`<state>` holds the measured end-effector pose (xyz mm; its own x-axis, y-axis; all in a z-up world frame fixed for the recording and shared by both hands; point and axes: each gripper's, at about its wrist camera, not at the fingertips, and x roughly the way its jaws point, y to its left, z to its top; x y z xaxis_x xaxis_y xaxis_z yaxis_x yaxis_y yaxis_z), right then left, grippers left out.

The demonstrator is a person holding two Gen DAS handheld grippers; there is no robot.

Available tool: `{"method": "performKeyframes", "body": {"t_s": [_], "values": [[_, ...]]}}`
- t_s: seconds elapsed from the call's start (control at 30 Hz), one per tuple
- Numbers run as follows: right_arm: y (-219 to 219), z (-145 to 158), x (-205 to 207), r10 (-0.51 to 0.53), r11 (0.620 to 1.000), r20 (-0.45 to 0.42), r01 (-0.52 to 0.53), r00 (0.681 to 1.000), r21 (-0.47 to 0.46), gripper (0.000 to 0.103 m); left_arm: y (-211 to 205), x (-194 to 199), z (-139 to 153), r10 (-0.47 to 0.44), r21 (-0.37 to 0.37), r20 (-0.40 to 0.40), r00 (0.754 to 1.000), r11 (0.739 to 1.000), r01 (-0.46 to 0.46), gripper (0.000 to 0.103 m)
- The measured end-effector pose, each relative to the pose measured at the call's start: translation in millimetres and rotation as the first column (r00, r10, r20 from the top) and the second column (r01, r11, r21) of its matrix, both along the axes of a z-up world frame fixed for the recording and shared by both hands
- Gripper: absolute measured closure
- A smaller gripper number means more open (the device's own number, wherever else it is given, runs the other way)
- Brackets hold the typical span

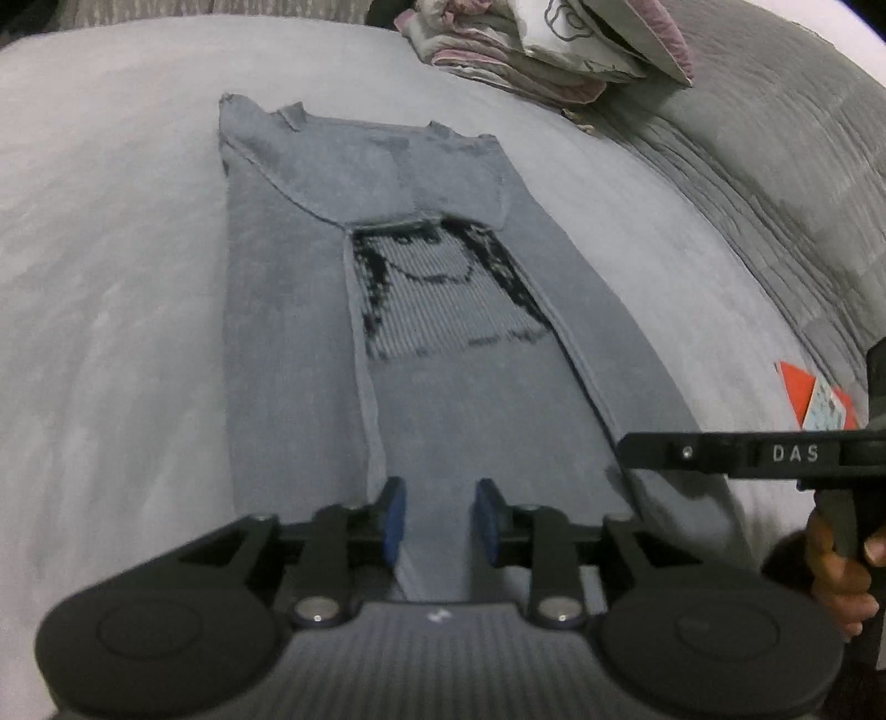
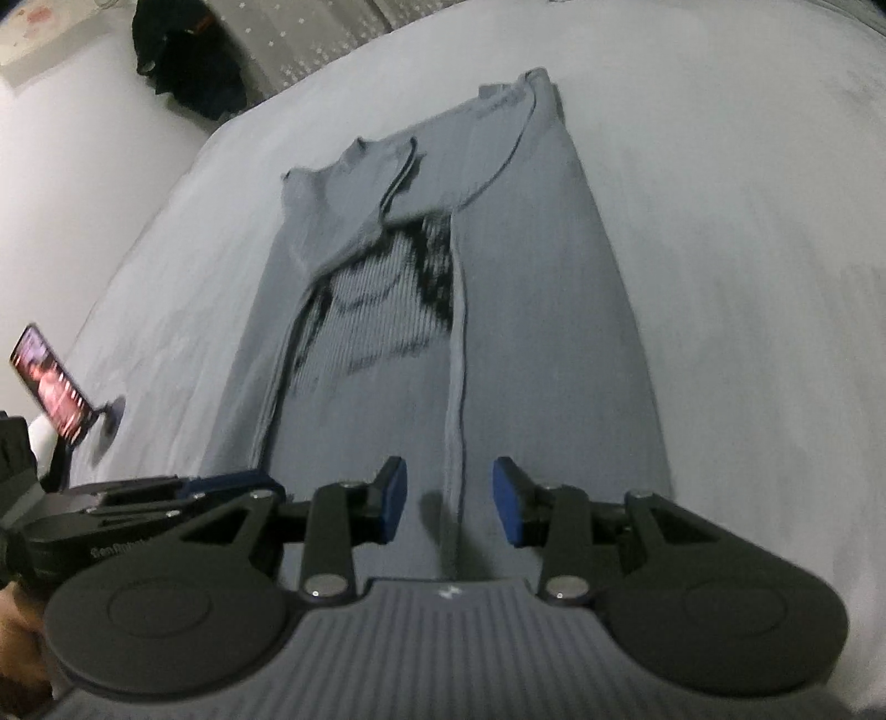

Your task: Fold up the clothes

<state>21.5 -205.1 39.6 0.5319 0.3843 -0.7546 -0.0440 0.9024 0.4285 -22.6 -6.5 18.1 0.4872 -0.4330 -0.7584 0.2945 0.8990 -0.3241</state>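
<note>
Grey knit sweater [image 1: 443, 310] is lying flat on the pale bed cover [image 1: 111, 277], both sides already folded in toward the middle so it's sitting as one long strip with the black graphic peeking out between the flaps. In the left wrist view the strip is running straight away from the left gripper [image 1: 440, 515], hem end nearest, collar end far off toward the pile of bedding [image 1: 554, 50]. The blue pads are standing partly open, nothing pinched; cloth is showing in the gap, but whether the tips are touching it I can't tell. The right gripper [image 1: 720, 454] is poking in from the right, just beside the hem's corner.

Right wrist view is showing the same thing from the other side: sweater [image 2: 498, 332] stretching lengthwise away from the right gripper [image 2: 451, 498], with the inner flap edge running right between its partly open pads, empty as well. A phone on a stand [image 2: 52, 382] is sitting off to the left.

My guess: both hands are equally near the hem, so the next fold is going along that long axis, hem up toward collar.
</note>
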Motion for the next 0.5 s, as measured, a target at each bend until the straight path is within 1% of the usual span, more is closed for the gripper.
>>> {"method": "performKeyframes", "body": {"t_s": [0.1,0.17,0.27,0.37,0.43,0.5], "values": [[4.6,0.8,-22.8,0.009,1.0,0.013,-0.009,1.0,-0.029,0.064,-4.8,-24.3,4.0,0.006,0.048,0.041,0.999,0.999,-0.008,0.072],[5.8,1.3,-36.5,0.017,0.999,0.022,-0.016,1.0,-0.04,0.064,-8.7,-40.2,3.9,-0.009,0.063,0.05,0.999,0.998,0.006,0.072],[6.9,-2.2,-57.4,0.019,0.999,0.024,-0.018,1.0,-0.036,0.064,-11.4,-62.1,1.3,-0.04,0.053,0.044,0.998,0.998,0.038,0.072],[9.4,-2.4,-80.4,0.028,0.998,0.047,-0.025,0.999,-0.055,0.064,-13.9,-85.1,0.3,-0.068,0.038,0.044,0.997,0.997,0.066,0.072],[10.0,1.7,-96.0,0.03,0.997,0.065,-0.025,0.997,-0.067,0.064,-10.9,-100.4,6.9,-0.058,0.047,0.077,0.995,0.997,0.055,0.072],[9.3,8.6,-110.4,0.021,0.997,0.096,-0.014,0.995,-0.08,0.064,-5.3,-112.5,13.5,-0.031,0.059,0.124,0.992,0.998,0.023,0.071]]}}
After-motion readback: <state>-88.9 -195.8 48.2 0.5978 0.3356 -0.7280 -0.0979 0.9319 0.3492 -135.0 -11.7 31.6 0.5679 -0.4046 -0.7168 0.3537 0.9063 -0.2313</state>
